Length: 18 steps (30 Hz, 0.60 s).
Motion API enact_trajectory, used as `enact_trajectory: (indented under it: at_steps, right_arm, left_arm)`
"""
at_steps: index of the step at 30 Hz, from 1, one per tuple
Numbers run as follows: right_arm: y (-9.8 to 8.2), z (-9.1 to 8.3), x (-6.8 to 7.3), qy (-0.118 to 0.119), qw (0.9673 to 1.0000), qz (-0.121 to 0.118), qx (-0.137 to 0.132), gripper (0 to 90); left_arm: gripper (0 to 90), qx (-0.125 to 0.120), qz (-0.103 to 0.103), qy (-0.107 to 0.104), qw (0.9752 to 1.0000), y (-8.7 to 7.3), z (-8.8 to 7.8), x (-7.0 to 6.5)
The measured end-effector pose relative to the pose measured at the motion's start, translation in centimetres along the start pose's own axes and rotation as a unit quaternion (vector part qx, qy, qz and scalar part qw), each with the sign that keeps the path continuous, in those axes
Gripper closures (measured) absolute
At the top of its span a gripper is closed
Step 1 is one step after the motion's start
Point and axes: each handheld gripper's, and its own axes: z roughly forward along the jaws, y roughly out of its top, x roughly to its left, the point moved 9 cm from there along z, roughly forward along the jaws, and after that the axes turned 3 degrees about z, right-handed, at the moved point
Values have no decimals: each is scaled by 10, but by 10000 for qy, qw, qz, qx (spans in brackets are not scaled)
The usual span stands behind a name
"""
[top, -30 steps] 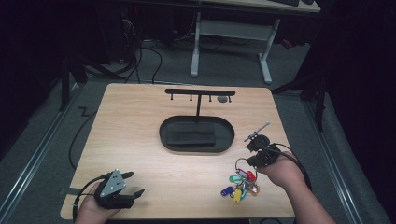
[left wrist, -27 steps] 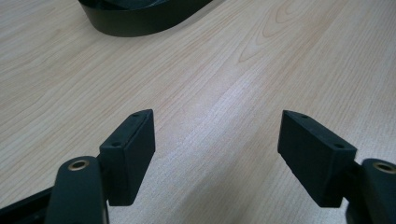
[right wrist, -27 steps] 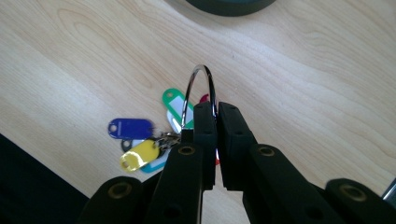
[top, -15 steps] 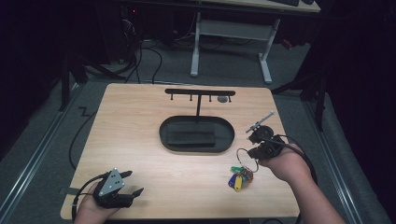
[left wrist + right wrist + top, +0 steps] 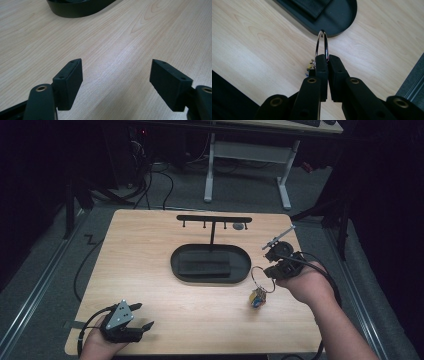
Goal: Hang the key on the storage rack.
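My right gripper [image 5: 272, 270] [image 5: 327, 58] is shut on a large metal key ring [image 5: 262, 279] [image 5: 322, 45] at the table's right side. A bunch of coloured key tags [image 5: 258, 299] [image 5: 310, 67] hangs from the ring, just above the wood. The black oval tray [image 5: 210, 264] [image 5: 342, 17] lies in the middle, with a T-shaped hook rack [image 5: 214, 220] rising behind it. My left gripper [image 5: 144, 316] [image 5: 116, 75] rests at the front left corner, open, with bare wood between its jaws.
A flat black block [image 5: 205, 266] lies inside the tray. A small grey disc [image 5: 239, 226] sits by the rack's right end. The wooden table [image 5: 150, 250] ends close to my right hand, with dark floor and a white desk frame [image 5: 250, 155] beyond.
My right gripper has risen and lifted the key ring; the tags, spread flat on the table before, now hang bunched below the ring. The left gripper has stayed put.
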Motion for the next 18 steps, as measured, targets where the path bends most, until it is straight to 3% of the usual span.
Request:
enact_trajectory:
  at_steps: [18]
  right_arm:
    - [39,-18,-8,-169,9994,-62,-288,873]
  left_arm:
    - [269,11,-50,13,10000,-3,-2,2]
